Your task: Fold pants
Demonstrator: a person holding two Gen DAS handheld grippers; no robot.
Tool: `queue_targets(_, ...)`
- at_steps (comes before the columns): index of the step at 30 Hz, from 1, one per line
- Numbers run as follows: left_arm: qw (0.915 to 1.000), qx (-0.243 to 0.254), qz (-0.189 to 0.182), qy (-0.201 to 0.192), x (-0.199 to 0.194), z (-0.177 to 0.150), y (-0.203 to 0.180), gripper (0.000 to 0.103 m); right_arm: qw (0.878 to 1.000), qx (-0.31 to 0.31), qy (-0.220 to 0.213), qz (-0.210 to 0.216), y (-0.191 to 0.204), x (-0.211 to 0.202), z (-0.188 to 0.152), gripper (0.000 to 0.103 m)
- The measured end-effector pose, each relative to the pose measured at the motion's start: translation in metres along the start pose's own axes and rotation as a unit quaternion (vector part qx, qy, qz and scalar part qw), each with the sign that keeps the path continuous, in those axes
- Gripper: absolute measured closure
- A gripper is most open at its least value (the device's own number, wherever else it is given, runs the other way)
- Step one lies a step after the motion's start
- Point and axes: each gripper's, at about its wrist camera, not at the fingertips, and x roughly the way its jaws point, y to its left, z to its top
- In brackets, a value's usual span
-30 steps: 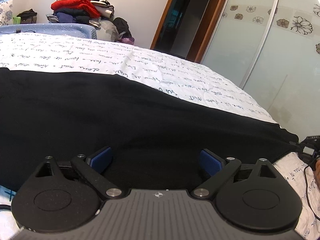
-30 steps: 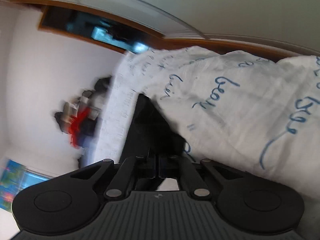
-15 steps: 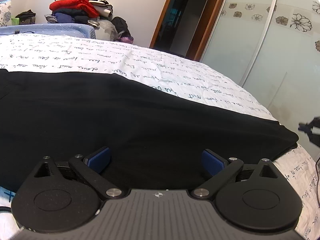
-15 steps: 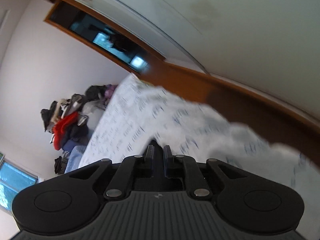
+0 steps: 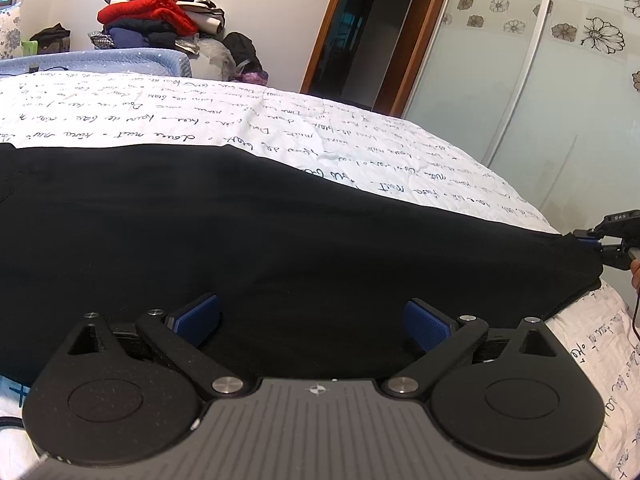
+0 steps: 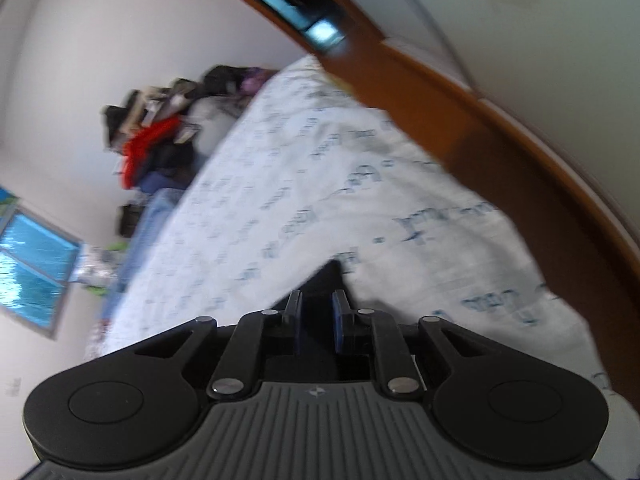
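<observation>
Black pants [image 5: 280,240] lie spread across a bed with a white sheet printed with blue handwriting [image 5: 200,120]. My left gripper [image 5: 312,320] is open, its blue pads wide apart over the near edge of the pants. My right gripper [image 6: 316,316] holds the far right end of the pants [image 6: 326,280] between its nearly closed blue pads; that view is blurred. In the left wrist view the right gripper [image 5: 612,240] shows at the right edge, at the pants' end and lifted off the sheet.
A pile of clothes with a red garment [image 5: 156,12] stands behind the bed near a blue headboard [image 5: 100,60]. A dark doorway [image 5: 352,28] and glass sliding doors with flower prints [image 5: 560,80] are to the right. A window [image 6: 32,268] shows left.
The right gripper has lifted the pants' end off the sheet and swung its view up and around. Its pads stand slightly further apart. The left gripper has stayed open and hardly moved.
</observation>
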Motion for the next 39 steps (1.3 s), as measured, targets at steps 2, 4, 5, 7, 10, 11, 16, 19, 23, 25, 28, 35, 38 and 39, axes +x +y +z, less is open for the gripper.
queue_targets(2, 1.0, 0.003, 0.001, 0.001, 0.001, 0.0, -0.001, 0.001, 1.0, -0.008, 0.003, -0.004, 0.002, -0.002, 0.001, 0.088)
queue_targets(4, 1.0, 0.004, 0.002, 0.002, 0.001, 0.0, -0.002, 0.001, 1.0, -0.011, 0.009, -0.003, 0.002, -0.003, 0.002, 0.087)
queue_targets(5, 1.0, 0.005, 0.003, 0.002, 0.001, 0.0, -0.002, 0.001, 1.0, -0.009, 0.014, 0.002, 0.001, -0.002, 0.003, 0.079)
queue_targets(7, 1.0, 0.006, 0.004, 0.003, 0.001, -0.001, -0.003, 0.001, 1.0, -0.015, 0.025, 0.002, 0.002, 0.002, 0.005, 0.054)
queue_targets(10, 0.9999, 0.009, 0.006, 0.004, 0.002, 0.0, -0.004, 0.001, 0.999, -0.033, 0.034, 0.01, 0.007, 0.01, 0.005, 0.032)
queue_targets(11, 0.9999, 0.01, 0.007, 0.004, 0.002, 0.0, -0.004, 0.001, 0.999, -0.037, 0.03, 0.002, 0.009, 0.011, 0.004, 0.038)
queue_targets(16, 0.9999, 0.011, 0.008, 0.005, 0.002, 0.0, -0.005, 0.001, 0.994, -0.101, 0.038, -0.004, 0.031, 0.011, -0.003, 0.092)
queue_targets(19, 0.9999, 0.011, 0.008, 0.004, 0.002, 0.0, -0.004, 0.001, 0.99, -0.135, 0.036, -0.037, 0.042, 0.009, -0.007, 0.092)
queue_targets(23, 0.9999, 0.01, 0.007, 0.003, 0.002, -0.001, -0.004, 0.001, 0.987, -0.147, 0.03, -0.054, 0.046, 0.004, -0.008, 0.09)
queue_targets(25, 0.9999, 0.01, 0.007, 0.003, 0.002, -0.001, -0.004, 0.001, 0.987, -0.155, 0.021, -0.047, 0.05, -0.004, -0.011, 0.09)
queue_targets(28, 0.9999, 0.01, 0.007, 0.003, 0.002, -0.001, -0.004, 0.001, 0.987, -0.156, 0.01, -0.037, 0.051, -0.014, -0.014, 0.089)
queue_targets(35, 0.9999, 0.01, 0.007, 0.003, 0.002, -0.001, -0.004, 0.001, 0.989, -0.146, 0.013, -0.035, 0.041, -0.015, -0.015, 0.088)
queue_targets(38, 0.9999, 0.011, 0.008, 0.004, 0.002, -0.001, -0.004, 0.001, 0.986, -0.158, 0.009, -0.047, 0.043, -0.015, -0.018, 0.087)
queue_targets(39, 0.9999, 0.012, 0.008, 0.005, 0.003, -0.001, -0.004, 0.001, 0.987, -0.155, 0.012, -0.034, 0.042, -0.015, -0.018, 0.087)
